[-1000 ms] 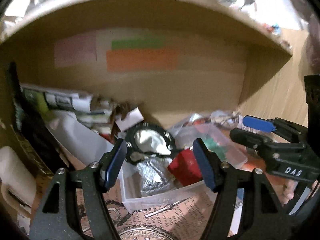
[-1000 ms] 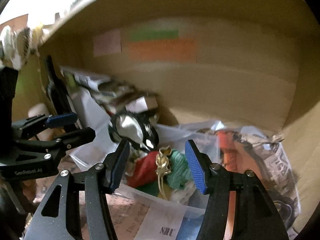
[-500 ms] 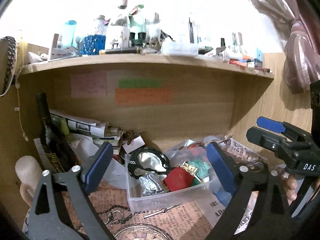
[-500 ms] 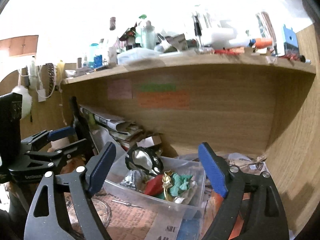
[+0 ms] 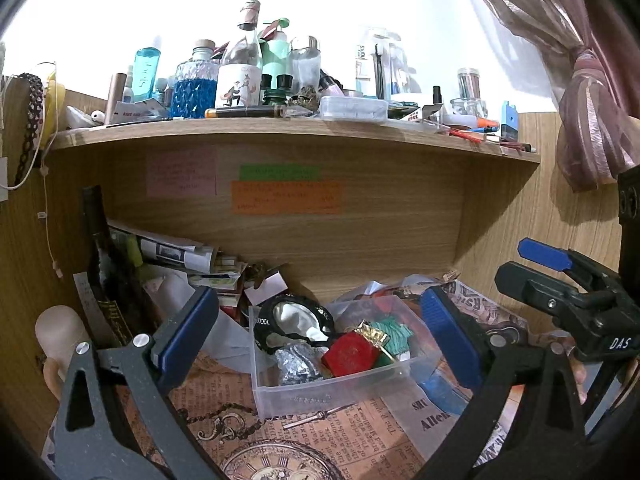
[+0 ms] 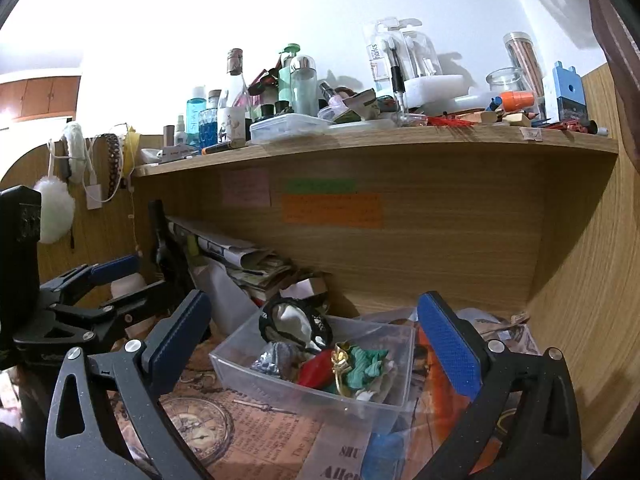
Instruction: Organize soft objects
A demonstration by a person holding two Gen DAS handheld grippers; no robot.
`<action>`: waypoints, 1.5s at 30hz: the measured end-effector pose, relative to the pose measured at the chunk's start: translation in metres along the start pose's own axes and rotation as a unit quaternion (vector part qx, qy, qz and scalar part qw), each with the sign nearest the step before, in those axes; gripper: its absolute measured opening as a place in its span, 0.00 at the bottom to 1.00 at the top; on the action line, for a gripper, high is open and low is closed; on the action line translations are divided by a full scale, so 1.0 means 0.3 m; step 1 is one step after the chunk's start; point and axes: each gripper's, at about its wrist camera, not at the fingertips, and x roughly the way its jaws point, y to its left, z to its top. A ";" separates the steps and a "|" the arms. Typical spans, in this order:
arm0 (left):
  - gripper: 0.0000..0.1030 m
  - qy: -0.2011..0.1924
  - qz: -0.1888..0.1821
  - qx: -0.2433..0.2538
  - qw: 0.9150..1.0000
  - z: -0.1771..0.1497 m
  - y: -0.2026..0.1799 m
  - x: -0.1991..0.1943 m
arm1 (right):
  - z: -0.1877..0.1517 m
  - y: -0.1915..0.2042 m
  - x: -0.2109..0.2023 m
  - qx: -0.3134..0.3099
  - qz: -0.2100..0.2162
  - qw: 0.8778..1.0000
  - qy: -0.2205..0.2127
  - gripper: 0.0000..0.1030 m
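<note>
A clear plastic bin (image 5: pixel 320 394) (image 6: pixel 280 390) sits on the desk under the shelf. It holds a black-rimmed white piece (image 5: pixel 294 320) (image 6: pixel 294 322), a silver crumpled piece (image 5: pixel 298 364) (image 6: pixel 276 356), a red piece (image 5: pixel 350 354) (image 6: pixel 314 372), a gold bit (image 5: pixel 370 334) (image 6: pixel 340 362) and a green cloth (image 5: pixel 392 334) (image 6: pixel 366 364). My left gripper (image 5: pixel 316 344) is open and empty, held back in front of the bin. My right gripper (image 6: pixel 316 340) is open and empty, also short of the bin.
A wooden shelf (image 5: pixel 280 128) crowded with bottles hangs above. Rolled papers (image 5: pixel 172 254) and a black strap (image 5: pixel 96 232) lie at the back left. Printed newspaper (image 5: pixel 320 440) covers the desk. The wooden side wall (image 6: pixel 580 300) stands on the right.
Both grippers have pulled back and up from the bin and opened wider. The shelf top has come into view.
</note>
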 end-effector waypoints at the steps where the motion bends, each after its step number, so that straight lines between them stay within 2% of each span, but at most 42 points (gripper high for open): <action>1: 1.00 0.000 0.000 0.000 1.000 0.000 0.002 0.000 | -0.002 -0.001 -0.001 0.000 0.001 1.000 0.000 1.00; 45: 1.00 0.010 -0.004 0.000 1.000 -0.013 0.005 0.024 | -0.012 0.002 0.016 0.005 0.003 1.000 0.007 1.00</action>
